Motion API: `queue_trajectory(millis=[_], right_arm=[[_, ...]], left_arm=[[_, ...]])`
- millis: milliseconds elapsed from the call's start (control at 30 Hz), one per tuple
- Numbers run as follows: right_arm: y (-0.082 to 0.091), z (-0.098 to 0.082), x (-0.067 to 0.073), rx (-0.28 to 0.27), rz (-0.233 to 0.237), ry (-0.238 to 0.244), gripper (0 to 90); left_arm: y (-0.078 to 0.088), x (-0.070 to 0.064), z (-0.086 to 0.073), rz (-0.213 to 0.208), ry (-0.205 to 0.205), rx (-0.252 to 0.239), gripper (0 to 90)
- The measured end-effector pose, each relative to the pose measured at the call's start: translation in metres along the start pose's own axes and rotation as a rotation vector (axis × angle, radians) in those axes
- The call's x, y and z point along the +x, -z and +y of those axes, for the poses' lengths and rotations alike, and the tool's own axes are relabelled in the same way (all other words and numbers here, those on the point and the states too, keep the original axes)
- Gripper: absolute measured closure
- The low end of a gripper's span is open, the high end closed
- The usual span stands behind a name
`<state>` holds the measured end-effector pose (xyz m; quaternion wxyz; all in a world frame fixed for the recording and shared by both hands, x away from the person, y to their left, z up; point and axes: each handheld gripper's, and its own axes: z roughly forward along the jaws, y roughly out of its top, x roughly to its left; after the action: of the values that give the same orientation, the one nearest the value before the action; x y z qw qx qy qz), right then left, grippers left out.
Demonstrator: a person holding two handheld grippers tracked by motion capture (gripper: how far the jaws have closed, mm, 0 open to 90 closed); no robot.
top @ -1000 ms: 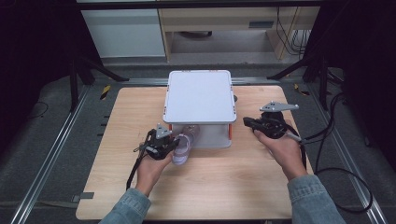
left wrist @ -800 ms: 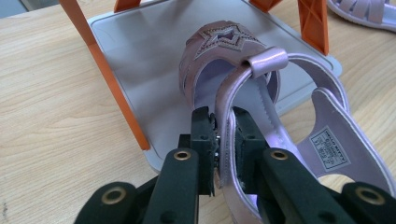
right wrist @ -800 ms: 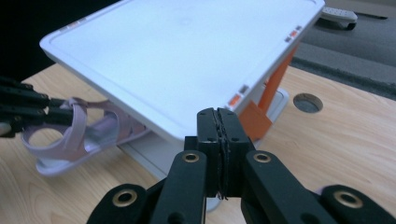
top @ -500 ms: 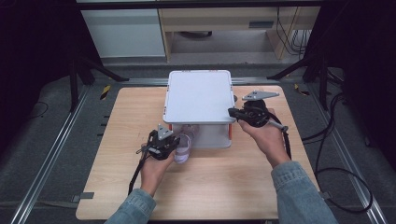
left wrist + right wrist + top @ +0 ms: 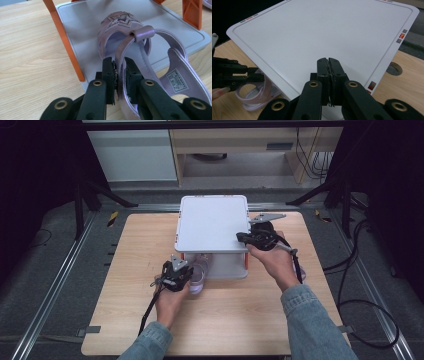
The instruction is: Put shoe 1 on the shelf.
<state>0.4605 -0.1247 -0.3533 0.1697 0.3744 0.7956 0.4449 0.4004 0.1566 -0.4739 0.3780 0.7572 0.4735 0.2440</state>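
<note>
A lilac sandal (image 5: 198,281) with a star on its toe strap (image 5: 121,19) lies with its toe on the grey lower shelf (image 5: 82,17) of a white two-level rack (image 5: 212,222) with orange posts (image 5: 65,42); its heel hangs off the front. My left gripper (image 5: 187,274) (image 5: 120,75) is shut on the sandal's thin back strap. My right gripper (image 5: 240,238) (image 5: 328,65) is shut on nothing and hovers over the right front part of the rack's white top (image 5: 319,32). In the right gripper view the left gripper (image 5: 234,75) and the sandal (image 5: 258,97) show below the top's edge.
The rack stands at the back middle of a wooden table (image 5: 240,320). A round hole (image 5: 394,68) is in the tabletop to the right of the rack. Dark floor, metal rails and cables surround the table.
My right gripper has moved left from beside the rack to above its top, still shut. The left gripper has sunk slightly with the sandal strap in it.
</note>
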Motion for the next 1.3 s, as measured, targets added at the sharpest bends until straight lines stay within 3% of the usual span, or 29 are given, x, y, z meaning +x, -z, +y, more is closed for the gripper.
queue_trajectory(millis=[367,633,933,1133,1200,1300], right_arm=[[-0.004,-0.001,0.000,0.015,-0.004,0.014,88.6],[-0.006,-0.002,0.000,0.018,-0.007,0.019,88.6],[-0.007,-0.001,0.001,0.020,-0.007,0.026,88.3],[-0.008,-0.001,0.001,0.021,-0.008,0.029,87.3],[-0.008,-0.001,0.002,0.021,-0.009,0.030,87.1],[-0.008,-0.001,0.002,0.021,-0.013,0.036,87.1]], left_arm=[[-0.009,0.004,0.001,0.036,0.058,-0.019,80.4],[-0.015,-0.001,0.002,0.030,0.064,-0.001,79.8],[-0.016,-0.005,0.003,0.021,0.080,-0.012,77.9],[-0.012,-0.004,0.005,0.007,0.082,-0.031,67.7],[-0.010,-0.004,0.005,0.002,0.078,-0.033,60.4],[0.000,-0.004,0.007,-0.015,0.060,-0.046,57.9]])
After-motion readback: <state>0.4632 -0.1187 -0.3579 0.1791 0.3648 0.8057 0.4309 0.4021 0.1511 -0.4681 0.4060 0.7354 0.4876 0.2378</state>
